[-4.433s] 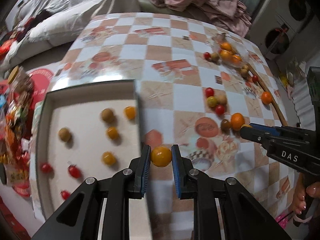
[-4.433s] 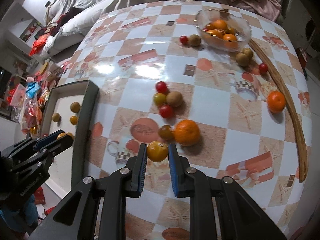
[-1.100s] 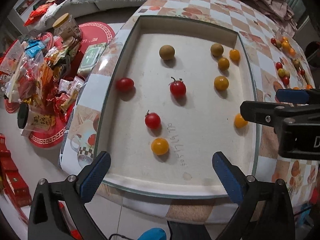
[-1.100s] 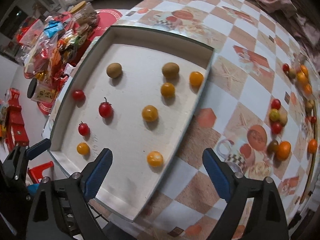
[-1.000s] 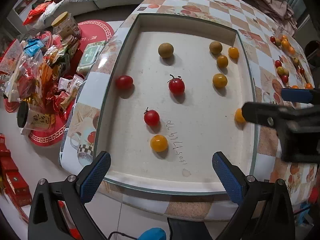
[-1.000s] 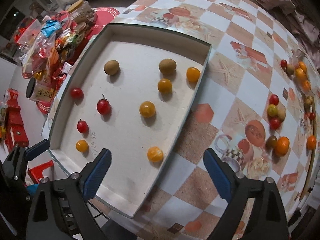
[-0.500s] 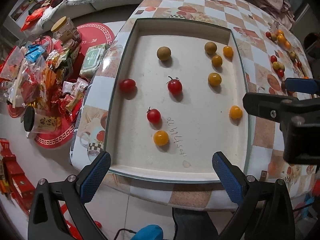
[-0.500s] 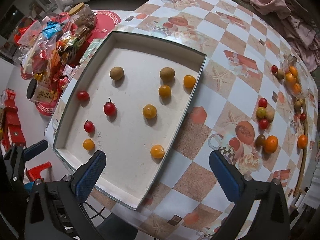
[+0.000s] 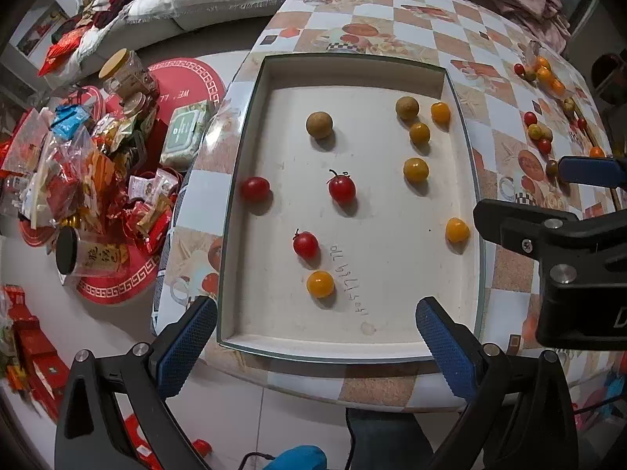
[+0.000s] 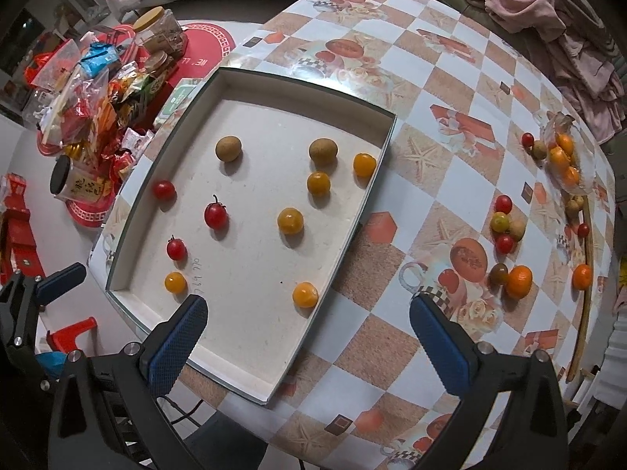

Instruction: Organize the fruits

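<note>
A shallow white tray [image 9: 462, 125] [image 10: 354, 219] on the checkered table holds several small fruits: red cherry tomatoes [image 9: 341, 189], yellow tomatoes [image 9: 320, 284] [image 10: 305, 294] and brown round fruits [image 9: 319, 125]. My left gripper [image 9: 315, 342] is open and empty, high above the tray's near edge. My right gripper [image 10: 309, 338] is open and empty, above the tray's near right corner; its fingers [image 9: 591, 171] show at the right of the left wrist view. More fruits lie loose on the table [image 10: 503, 227], among them an orange [image 10: 519, 282].
A clear bowl of oranges [image 10: 564, 160] stands at the table's far right beside a wooden stick [image 10: 584, 305]. Snack packets and jars [image 9: 78, 172] crowd the floor left of the table. Clothes [image 10: 568, 19] are heaped on a sofa behind.
Both grippers held yellow tomatoes earlier; these now lie in the tray. Both grippers are open and have kept rising and pulling back from the tray.
</note>
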Demonstrator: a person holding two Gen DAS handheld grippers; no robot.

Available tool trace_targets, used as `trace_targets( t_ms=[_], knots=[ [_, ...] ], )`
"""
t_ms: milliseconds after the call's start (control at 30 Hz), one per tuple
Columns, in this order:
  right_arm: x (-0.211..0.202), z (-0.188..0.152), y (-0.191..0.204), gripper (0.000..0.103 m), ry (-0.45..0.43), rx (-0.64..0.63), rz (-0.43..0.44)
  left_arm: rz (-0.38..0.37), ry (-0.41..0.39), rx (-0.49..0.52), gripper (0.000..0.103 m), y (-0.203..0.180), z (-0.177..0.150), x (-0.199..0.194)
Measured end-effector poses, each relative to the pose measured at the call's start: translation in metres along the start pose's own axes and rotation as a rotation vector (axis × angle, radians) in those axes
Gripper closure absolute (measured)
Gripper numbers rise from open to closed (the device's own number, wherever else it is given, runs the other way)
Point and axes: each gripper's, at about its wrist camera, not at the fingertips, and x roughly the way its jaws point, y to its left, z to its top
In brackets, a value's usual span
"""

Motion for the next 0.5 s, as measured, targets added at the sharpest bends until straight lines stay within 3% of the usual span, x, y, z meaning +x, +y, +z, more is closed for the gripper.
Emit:
trace_targets(
  t_ms=[500],
  knots=[
    [-0.0035, 0.0014, -0.0021, 0.0, 0.0, 0.014, -0.005, -0.003, -0.01, 0.033, 0.001, -0.007, 0.0028, -0.0033]
  ],
)
